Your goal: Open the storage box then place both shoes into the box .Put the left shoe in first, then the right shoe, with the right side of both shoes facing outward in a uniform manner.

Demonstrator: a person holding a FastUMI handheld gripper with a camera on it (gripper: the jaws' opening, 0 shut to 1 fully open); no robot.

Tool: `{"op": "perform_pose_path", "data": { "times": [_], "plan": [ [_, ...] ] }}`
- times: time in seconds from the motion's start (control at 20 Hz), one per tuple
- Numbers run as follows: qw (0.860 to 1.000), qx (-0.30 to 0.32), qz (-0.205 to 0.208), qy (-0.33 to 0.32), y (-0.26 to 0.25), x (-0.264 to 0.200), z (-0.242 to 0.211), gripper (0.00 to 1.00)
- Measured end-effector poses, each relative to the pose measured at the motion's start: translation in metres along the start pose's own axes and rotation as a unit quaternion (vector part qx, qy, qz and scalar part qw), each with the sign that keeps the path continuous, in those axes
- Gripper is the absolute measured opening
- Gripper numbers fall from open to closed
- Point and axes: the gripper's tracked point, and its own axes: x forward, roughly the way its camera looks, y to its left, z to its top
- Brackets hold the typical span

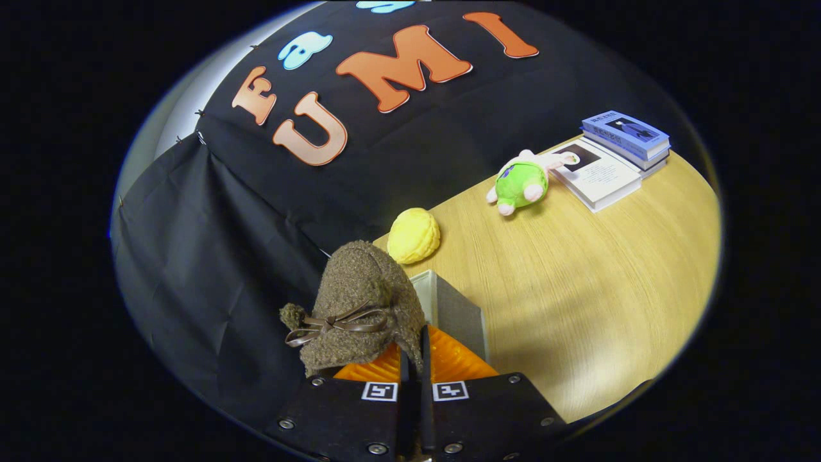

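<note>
From my seat at the controls the whole scene leans hard, so I take the gripper [415, 359] to be rolled over to one side, pointing forward and a little down across the wooden table [596, 289]. Its two fingers stand almost together, with only a thin dark slit between them, and they are clenched on the rim of a brown fuzzy shoe [359, 308]: one finger runs up along the shoe's side, the other sits tight against it. Starting at the left, the booth's black cloth wall [211, 256] hangs behind everything. Next comes the shoe, a woolly slipper with a thin brown ribbon bow [337, 324] and a small pom-pom across its front, held up just ahead of the fingers. The shoe's orange ribbed sole [449, 362] shows beneath it, right by the fingertips. Just behind the shoe and touching it in my view is a pale grey box wall [452, 314]; I cannot tell whether this is the storage box or whether it stands open. The shoe blocks most of that box from me. Beyond the shoe, near the cloth, lies a yellow round knitted thing [414, 235]. Farther right on the table a green and pink plush toy [521, 183] rests against an open white book [596, 173], and at the far right sits a stack of blue books [625, 135].
</note>
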Motion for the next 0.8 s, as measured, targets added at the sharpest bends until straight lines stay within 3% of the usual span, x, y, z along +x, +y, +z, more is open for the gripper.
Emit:
{"op": "perform_pose_path", "data": {
  "times": [0.35,0.5,0.65,0.8],
  "plan": [
    [0.999,-0.035,-0.031,0.027,0.018,0.041,-0.035,0.08],
    [0.996,-0.05,-0.073,0.025,0.009,0.05,-0.045,0.08],
    [0.994,-0.068,-0.086,0.02,0.005,0.053,-0.048,0.17],
    [0.995,-0.058,-0.081,0.02,0.01,0.045,-0.05,0.36]
  ]
}}
